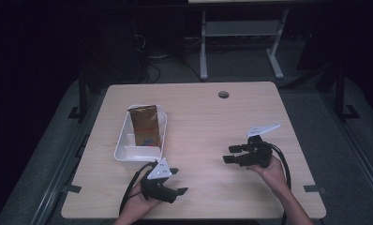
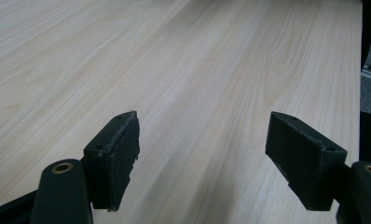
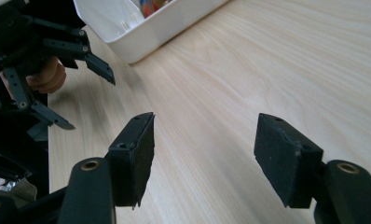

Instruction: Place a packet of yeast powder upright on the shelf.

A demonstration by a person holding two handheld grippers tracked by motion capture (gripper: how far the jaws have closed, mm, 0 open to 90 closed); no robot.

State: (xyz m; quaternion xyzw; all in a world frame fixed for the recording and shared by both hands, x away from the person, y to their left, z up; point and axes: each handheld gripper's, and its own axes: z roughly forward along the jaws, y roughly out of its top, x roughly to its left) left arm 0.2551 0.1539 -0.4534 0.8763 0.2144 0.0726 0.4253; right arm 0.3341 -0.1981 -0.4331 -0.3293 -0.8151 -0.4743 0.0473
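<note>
Both my claws gape empty over the wooden table (image 1: 250, 108): left gripper (image 1: 177, 182), right gripper (image 1: 230, 154). Brown snack bag (image 1: 144, 124) stands upright in white bin (image 1: 123, 143), near left. Risk: careless reach w/ wide jaws could topple bag.

a white plastic bin (image 1: 123, 152), oblong and open-topped, sits on the left half of the light wood table, its long axis running away from the near edge and its far end tilted slightly right. an inner divider sets off a small, empty-looking compartment at the near end. in the larger far compartment a brown paper bag (image 1: 144, 123) stands upright, top folded shut, with a red and blue printed label on its lower face. the bag rises well above the bin's rim and leans against the right wall.
</note>
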